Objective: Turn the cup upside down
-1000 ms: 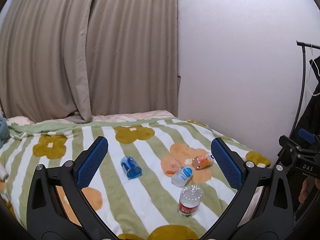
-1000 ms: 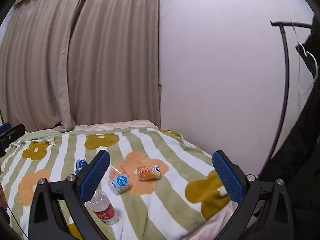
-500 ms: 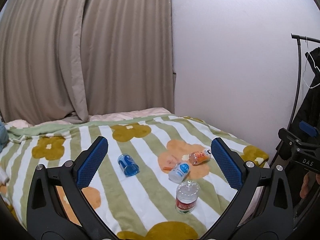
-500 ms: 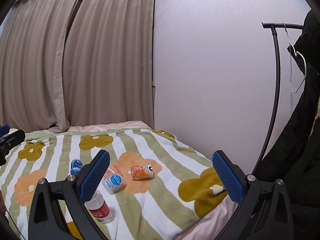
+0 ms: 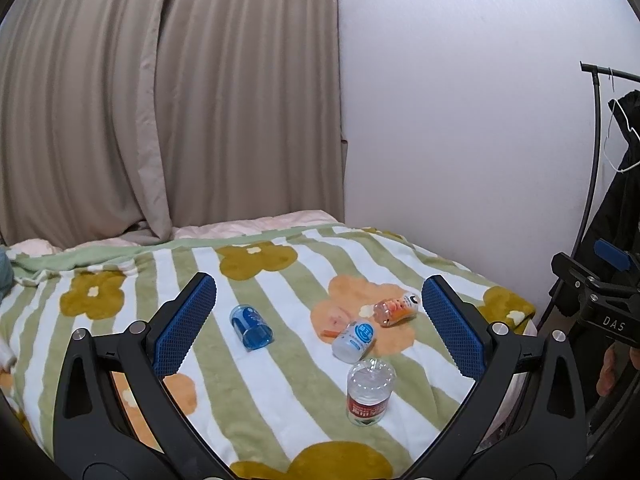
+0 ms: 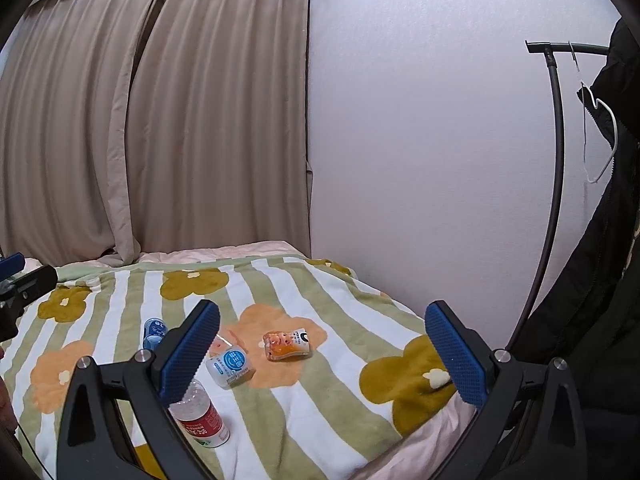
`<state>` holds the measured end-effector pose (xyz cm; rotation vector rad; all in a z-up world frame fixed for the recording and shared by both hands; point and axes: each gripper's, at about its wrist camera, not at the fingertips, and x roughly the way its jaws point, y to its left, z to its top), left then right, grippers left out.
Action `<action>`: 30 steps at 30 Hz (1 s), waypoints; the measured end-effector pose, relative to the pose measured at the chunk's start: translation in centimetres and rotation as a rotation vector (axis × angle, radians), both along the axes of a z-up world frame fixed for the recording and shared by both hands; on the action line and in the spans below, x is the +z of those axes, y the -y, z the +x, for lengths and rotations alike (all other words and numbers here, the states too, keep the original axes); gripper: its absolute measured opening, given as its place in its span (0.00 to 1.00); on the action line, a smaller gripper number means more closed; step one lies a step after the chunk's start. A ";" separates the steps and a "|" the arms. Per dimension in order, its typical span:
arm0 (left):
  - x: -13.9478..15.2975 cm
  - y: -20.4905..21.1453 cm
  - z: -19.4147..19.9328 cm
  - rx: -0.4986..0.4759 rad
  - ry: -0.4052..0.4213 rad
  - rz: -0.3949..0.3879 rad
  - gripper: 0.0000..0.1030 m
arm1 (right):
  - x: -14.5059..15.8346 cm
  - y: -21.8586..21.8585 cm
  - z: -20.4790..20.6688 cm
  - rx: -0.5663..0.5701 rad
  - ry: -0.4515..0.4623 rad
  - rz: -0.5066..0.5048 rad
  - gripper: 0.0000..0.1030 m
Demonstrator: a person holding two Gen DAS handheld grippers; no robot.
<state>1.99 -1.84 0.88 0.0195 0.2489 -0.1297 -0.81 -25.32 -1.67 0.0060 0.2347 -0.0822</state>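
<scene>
Three small cups lie on their sides on the striped flower blanket (image 5: 280, 400). One is a blue cup (image 5: 252, 328) (image 6: 153, 332), one a white cup with a blue label (image 5: 355, 340) (image 6: 230, 368), and one an orange cup (image 5: 396, 308) (image 6: 286, 345). A clear bottle with a red label (image 5: 370, 386) (image 6: 200, 420) stands nearest me. My left gripper (image 5: 318, 286) hovers open above the bed, well short of the cups. My right gripper (image 6: 323, 314) is open too and holds nothing, with its left finger (image 6: 188, 356) covering part of the bottle.
Beige curtains (image 5: 160, 100) hang behind the bed and a white wall (image 5: 460, 140) runs along its right side. A black clothes rack with dark coats (image 6: 600, 240) stands at the right. A hand (image 5: 608, 372) holds the right gripper's body (image 5: 600, 304) at the right edge.
Both views have drifted slightly, and the cups and bottle sit a little further left in the frames. Both grippers stay open and nothing on the bed has moved.
</scene>
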 end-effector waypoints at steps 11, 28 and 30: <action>-0.4 0.5 0.4 -0.003 -0.017 0.005 1.00 | 0.1 0.0 0.2 0.003 0.001 0.002 0.99; -0.8 1.1 1.1 -0.003 -0.040 0.014 1.00 | 0.1 0.0 0.2 0.003 0.001 0.002 1.00; -0.9 1.2 1.2 0.003 -0.041 0.022 1.00 | 0.1 0.0 0.2 0.006 0.002 0.001 1.00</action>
